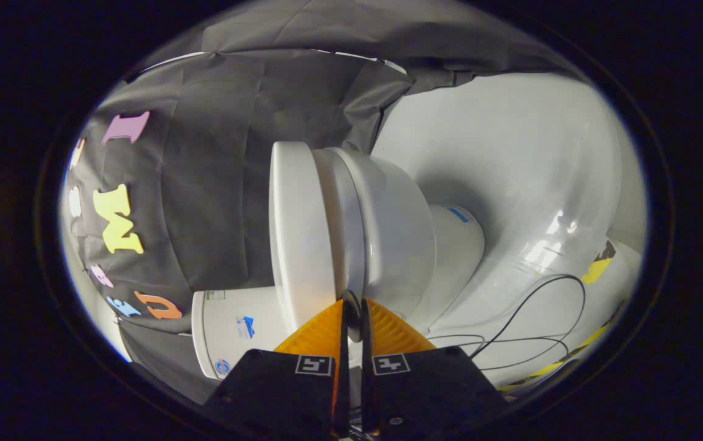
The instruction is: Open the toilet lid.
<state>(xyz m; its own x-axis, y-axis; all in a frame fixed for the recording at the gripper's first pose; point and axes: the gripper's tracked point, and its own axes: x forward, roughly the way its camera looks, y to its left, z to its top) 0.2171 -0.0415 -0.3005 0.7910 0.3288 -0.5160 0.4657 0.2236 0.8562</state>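
The white toilet appears turned on its side because the gripper is rolled. Its lid [299, 233] is a flat slab lying closed against the seat ring [345, 214], with the bowl [397, 239] and pedestal beyond. My gripper [352, 301] is shut, its two fingers pressed almost together. The tips touch the toilet's front rim right at the seam between lid and seat. Whether any edge is pinched between them is hidden by the fingers [388, 331].
The white tank [228, 331] with small stickers stands behind the lid, close to the black cloth wall [216, 184]. On the glossy white floor [510, 184] beside the bowl lie thin black cables [532, 306] and strips of yellow tape [596, 269].
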